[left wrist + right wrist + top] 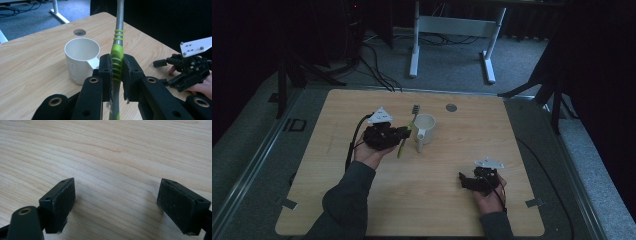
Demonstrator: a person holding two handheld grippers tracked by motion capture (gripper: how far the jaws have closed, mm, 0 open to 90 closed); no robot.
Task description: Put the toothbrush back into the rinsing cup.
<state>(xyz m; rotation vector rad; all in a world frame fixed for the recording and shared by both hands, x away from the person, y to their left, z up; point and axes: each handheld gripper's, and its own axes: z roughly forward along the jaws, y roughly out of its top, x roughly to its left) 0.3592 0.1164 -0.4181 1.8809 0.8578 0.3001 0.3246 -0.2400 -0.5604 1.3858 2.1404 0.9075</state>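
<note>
Left hand-held gripper (pixel 117 72) is clamped on a toothbrush (pixel 117 53), pads pinching the green ribbed part of the handle; grey shaft runs up past the jaws and out the top of the left gripper view, the lower end poking out below the pads. In the high view the left hand-held gripper (pixel 403 132) sits mid-counter w/ the toothbrush (pixel 408 131) slanting across its tip, bristle head pointing toward the far edge, just beside the mug.

White mug (pixel 81 59) stands upright right next to the brush, handle toward the person, inside looks empty. In the high view the mug (pixel 424 130) is a touch to the right of the brush; brush is beside it, not in it.

Right hand-held gripper (pixel 117 205) is spread wide w/ nothing between the pads, bare wood under it. In the high view it (pixel 462 179) rests low on the counter (pixel 452 210), well apart from the mug, near the person's edge.

Progress, as a judgement: pickup looks done, grip looks firm & centred. Prob. left to do: lift the brush over the mug rim, drop it in, let go. Can't tell if the brush's lower end touches the counter. Roughly halfway.
</note>
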